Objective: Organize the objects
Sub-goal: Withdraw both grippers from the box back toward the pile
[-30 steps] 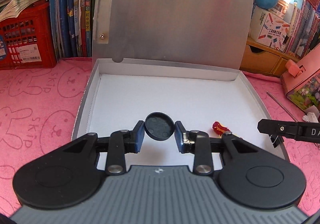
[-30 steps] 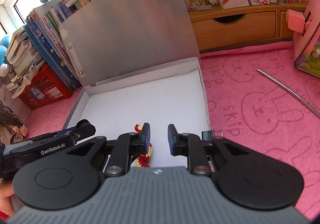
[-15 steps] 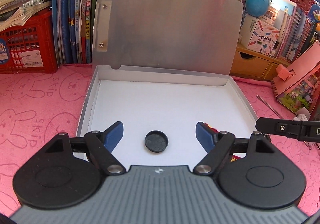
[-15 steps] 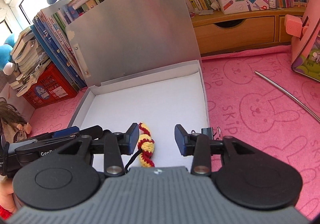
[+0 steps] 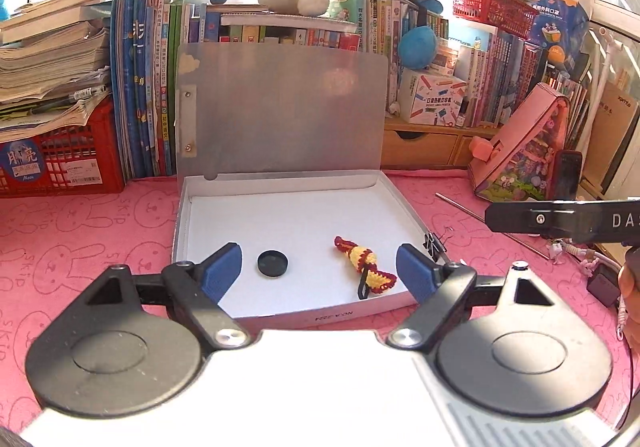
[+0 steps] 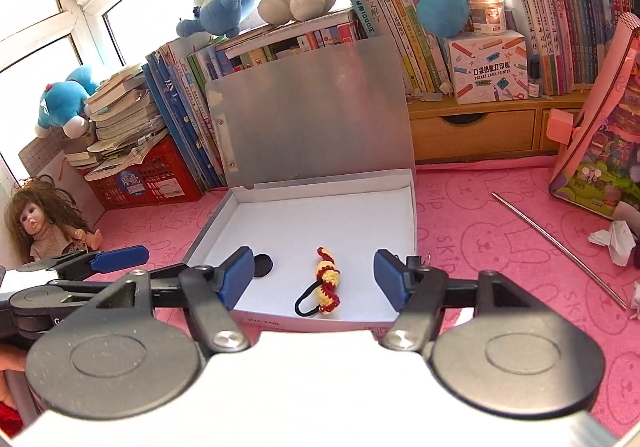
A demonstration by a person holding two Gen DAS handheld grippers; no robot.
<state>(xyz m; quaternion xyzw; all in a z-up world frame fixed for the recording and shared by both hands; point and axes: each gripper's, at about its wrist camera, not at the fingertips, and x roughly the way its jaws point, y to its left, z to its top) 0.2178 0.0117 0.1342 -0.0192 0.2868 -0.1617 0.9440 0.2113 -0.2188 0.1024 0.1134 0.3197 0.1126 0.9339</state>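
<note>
You're holding both grippers over the box (image 5: 404,203)'s near edge, left gripper (image 5: 318,271) and right gripper (image 6: 314,279) jaws opening, gripping nothing; black cap (image 5: 273,264) and crochet hair tie (image 6: 326,283) are lying inside the box.

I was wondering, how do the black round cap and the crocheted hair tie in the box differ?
The black round cap is a plain, flat disc; the crocheted hair tie is long, soft, striped yellow and red, with a black elastic loop. The cap sits left, the tie right. Both lie loose on the white box floor, gripped by nothing.
</note>
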